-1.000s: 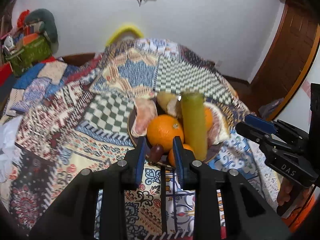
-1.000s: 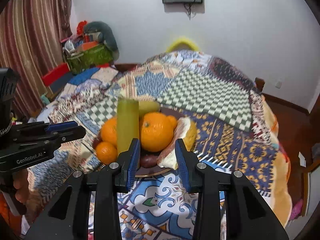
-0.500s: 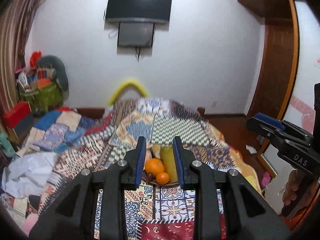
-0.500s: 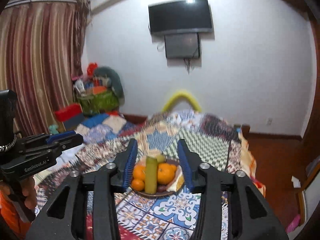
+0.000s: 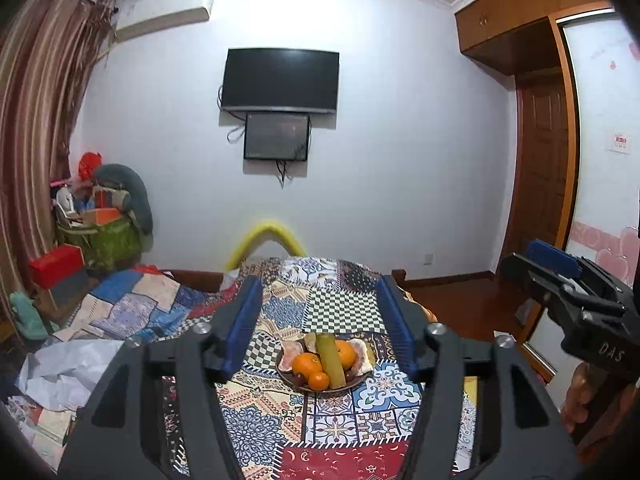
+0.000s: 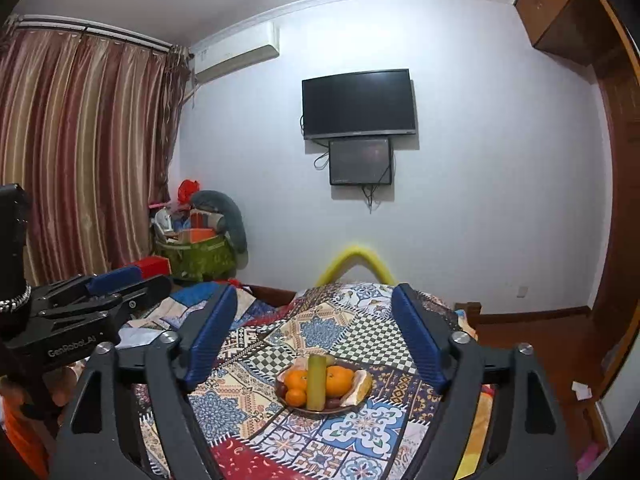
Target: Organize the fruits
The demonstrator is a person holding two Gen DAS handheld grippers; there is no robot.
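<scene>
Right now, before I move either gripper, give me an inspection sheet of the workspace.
Surface: patterned patchwork quilt over the bed, uneven fabric.
Job's things: round dark plate on the quilt holding oranges, a tall green cylindrical fruit, pale pomelo wedges and small dark fruits; all piled together, nothing off the plate.
Clutter: crumpled white paper at the bed's left; green bag stuffed with items in the corner.
Grippers: left gripper open, empty; right gripper open, empty; both well back from the plate.
Cables: loose wires hanging beside and below the small wall screen.
Surroundings: black wall television, striped curtains, wooden door.
</scene>
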